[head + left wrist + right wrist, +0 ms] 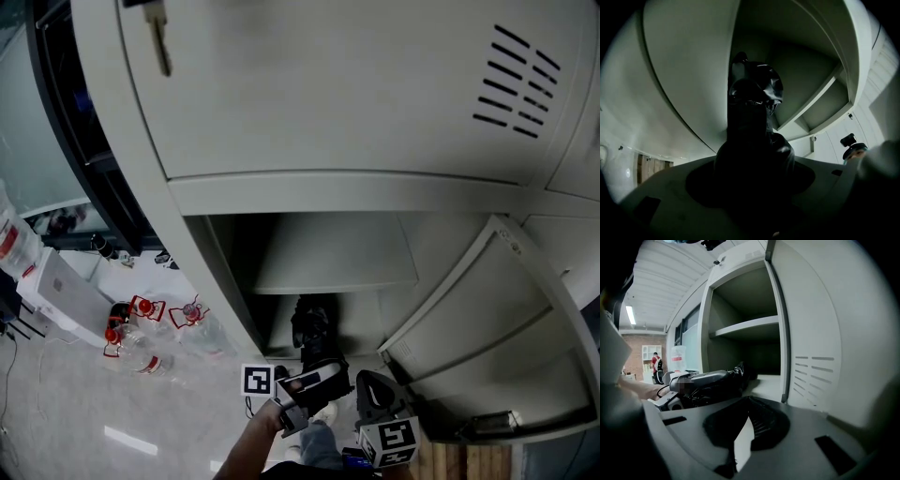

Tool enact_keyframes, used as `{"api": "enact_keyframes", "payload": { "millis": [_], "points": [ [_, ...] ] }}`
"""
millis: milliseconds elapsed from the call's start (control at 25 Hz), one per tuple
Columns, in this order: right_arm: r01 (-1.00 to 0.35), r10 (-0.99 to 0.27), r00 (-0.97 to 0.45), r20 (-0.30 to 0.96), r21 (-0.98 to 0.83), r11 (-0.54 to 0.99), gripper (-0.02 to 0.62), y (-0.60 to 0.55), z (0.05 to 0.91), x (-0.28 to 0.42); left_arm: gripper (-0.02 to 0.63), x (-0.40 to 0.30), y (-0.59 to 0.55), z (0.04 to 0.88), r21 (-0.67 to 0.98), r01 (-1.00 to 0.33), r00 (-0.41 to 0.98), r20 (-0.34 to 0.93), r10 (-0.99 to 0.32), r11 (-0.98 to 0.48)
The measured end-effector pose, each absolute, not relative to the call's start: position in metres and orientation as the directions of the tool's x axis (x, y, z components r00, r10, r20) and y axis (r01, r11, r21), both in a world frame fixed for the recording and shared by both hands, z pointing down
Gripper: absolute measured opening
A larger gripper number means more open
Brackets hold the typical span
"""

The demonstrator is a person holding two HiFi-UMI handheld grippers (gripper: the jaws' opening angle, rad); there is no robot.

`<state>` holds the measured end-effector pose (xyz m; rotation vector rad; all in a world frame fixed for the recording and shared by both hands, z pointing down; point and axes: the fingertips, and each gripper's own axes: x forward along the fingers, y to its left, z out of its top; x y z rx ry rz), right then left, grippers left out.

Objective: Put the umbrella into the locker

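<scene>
Nearest you, at 6 o'clock in the head view, your left gripper (309, 382) is clenched on the black folding umbrella (315, 339). Its own view shows the dark bundle filling the space between the jaws and pointing into the locker (375, 180). The umbrella's far end is already past the mouth of the lower compartment, under the shelf (328, 261), but I cannot tell whether it touches the compartment floor. Your right gripper (373, 394), at 5 o'clock just beside the left, is closed with nothing between its jaws. To do this step well, I judge you should push the umbrella deeper along the floor and lower it until it rests there before you let the jaws part, so it neither rolls nor slides back out over the threshold. Hold the right gripper clear of the open door (487, 309) at 4 o'clock, ready to swing it shut. Little can be read: the marker cubes (398, 439) carry only black-and-white square patterns. The water bottles (150, 349) at 8 o'clock have red labels too small to read, and no brand shows on the umbrella or the locker. A key (159, 42) hangs in the upper door at 11 o'clock.
</scene>
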<state>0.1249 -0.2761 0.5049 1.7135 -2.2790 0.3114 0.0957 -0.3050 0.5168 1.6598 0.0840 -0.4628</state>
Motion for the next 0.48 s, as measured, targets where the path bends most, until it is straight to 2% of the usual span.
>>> {"api": "enact_keyframes", "payload": {
  "millis": [200, 480],
  "points": [
    [-0.958, -0.899, -0.274, 0.341, -0.011, 0.288, 0.002, -0.272, 0.505, 0.119, 0.327, 0.094, -0.307, 0.52, 0.946, 0.29, 0.914, -0.319, -0.249, -0.146],
    [-0.96, -0.906, -0.265, 0.331, -0.002, 0.28, 0.002, -0.264, 0.5, 0.121, 0.333, 0.09, -0.308, 0.52, 0.954, 0.26, 0.908, -0.293, -0.301, -0.146]
  ]
}}
